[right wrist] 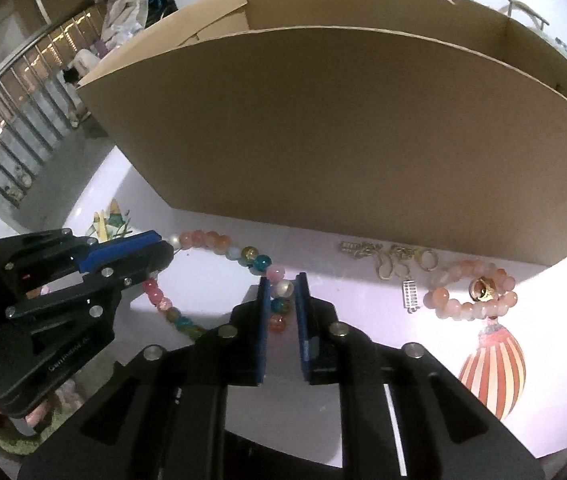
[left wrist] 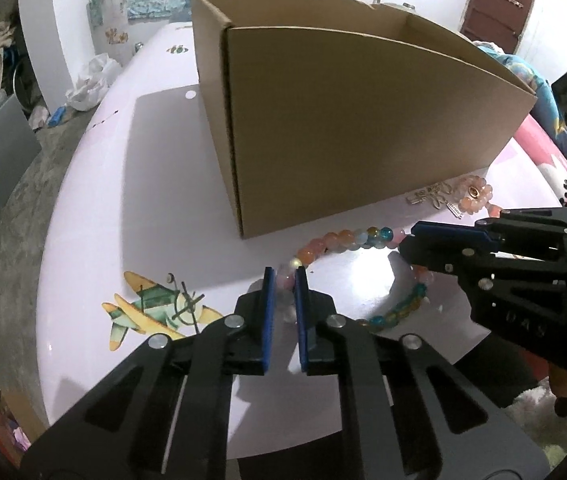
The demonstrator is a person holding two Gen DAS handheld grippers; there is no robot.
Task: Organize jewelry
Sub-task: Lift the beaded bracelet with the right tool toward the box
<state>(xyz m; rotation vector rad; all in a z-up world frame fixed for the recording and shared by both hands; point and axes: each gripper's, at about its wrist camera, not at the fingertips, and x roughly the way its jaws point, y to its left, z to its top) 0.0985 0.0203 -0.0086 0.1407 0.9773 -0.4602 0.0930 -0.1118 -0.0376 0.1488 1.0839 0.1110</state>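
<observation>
the cardboard box (left wrist: 363, 128) is matt brown paperboard, its top edge roughly torn. just in front of the box, the multicoloured bead bracelet (right wrist: 211, 242) looks like glossy, translucent glass or plastic. near it, also in front of the box, a peach bead bracelet (right wrist: 467, 296) shines softly and carries a polished gold metal bell. beside that lies a thin, bright metal chain (right wrist: 387, 258). the table (left wrist: 95, 216) under the box is smooth, glossy white with printed pictures.
</observation>
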